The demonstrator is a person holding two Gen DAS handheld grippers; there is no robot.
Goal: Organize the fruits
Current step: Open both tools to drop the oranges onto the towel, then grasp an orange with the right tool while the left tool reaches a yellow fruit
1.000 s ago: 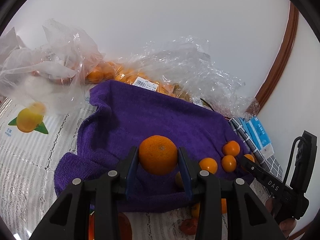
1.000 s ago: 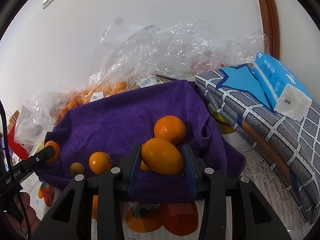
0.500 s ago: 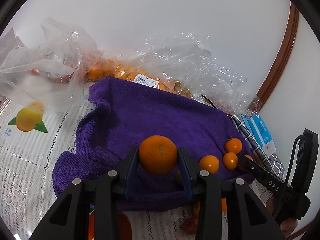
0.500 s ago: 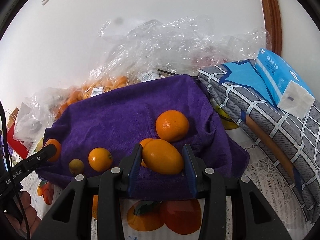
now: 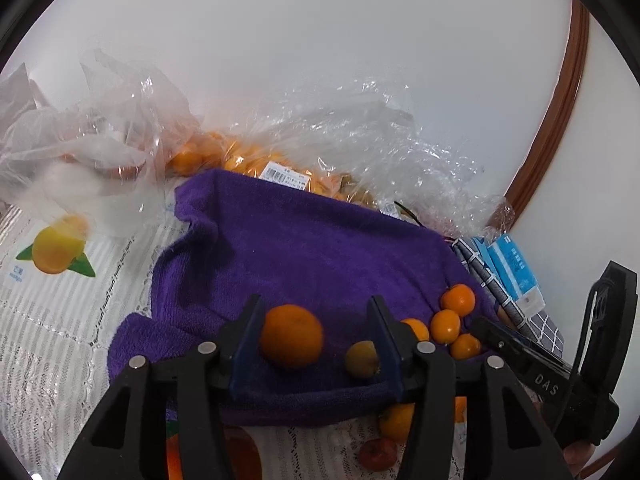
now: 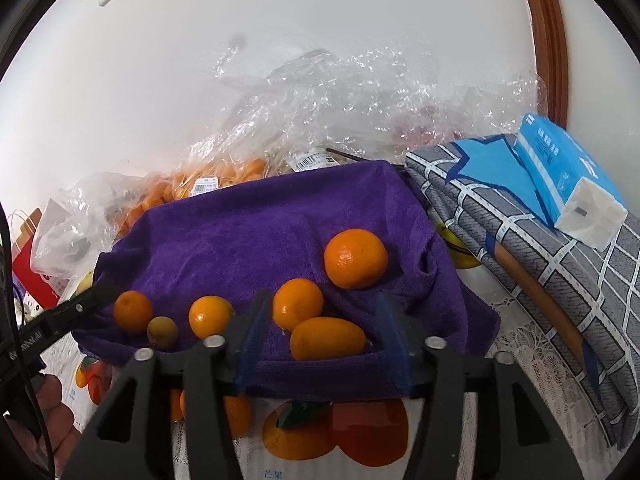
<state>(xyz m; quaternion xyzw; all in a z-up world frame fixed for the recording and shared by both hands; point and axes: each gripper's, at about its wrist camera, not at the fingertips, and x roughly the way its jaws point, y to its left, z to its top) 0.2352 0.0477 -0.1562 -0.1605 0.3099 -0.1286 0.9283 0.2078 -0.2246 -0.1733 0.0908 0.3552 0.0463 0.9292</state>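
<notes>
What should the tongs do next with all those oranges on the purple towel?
Probably pull both tongs back and up. The left tongs stand open around the round orange, and the right tongs stand open around the oval orange fruit. Both fruits lie on the purple towel, so each looks set down, and more fruit waits in the plastic bag behind.

On the towel (image 6: 248, 240) I count six loose fruits: one big orange (image 6: 355, 258), three small oranges (image 6: 297, 304) (image 6: 211, 316) (image 6: 132, 311), one oval fruit (image 6: 328, 338) and one dull greenish-brown fruit (image 6: 162, 331). One purple towel. One blue tissue pack (image 6: 560, 184). One folded checked cloth (image 6: 540, 256). The oranges inside the bags (image 6: 224, 176) are too bunched to count; the bags themselves overlap, so I can't number them either.
</notes>
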